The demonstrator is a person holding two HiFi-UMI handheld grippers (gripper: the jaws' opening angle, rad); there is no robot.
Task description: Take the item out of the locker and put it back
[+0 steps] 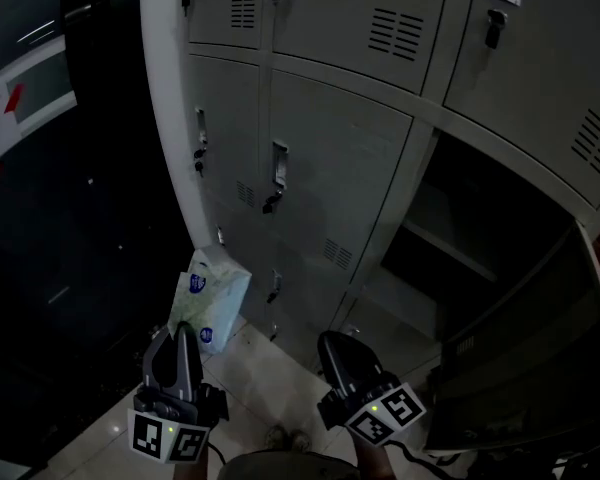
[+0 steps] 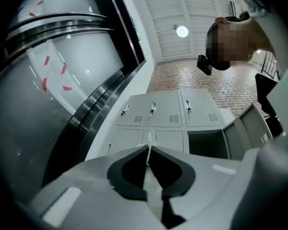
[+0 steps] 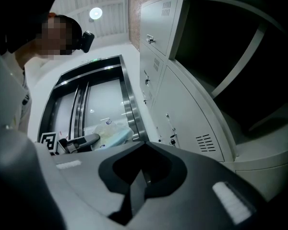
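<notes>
Head view: a tall bank of grey steel lockers [image 1: 330,168] stands with one lower compartment [image 1: 480,218] open and its dark door [image 1: 520,358] swung wide, probably ready for the item's return. Outside it, well to the left, a soft pale-green plastic tissue pack [image 1: 212,293] with round blue labels is pinched by its film edge in the left gripper [image 1: 185,330]. The right gripper [image 1: 332,343] is closed on nothing.

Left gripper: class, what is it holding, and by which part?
A soft tissue pack, pinched by its thin end seam between the shut jaws of the left gripper.
</notes>
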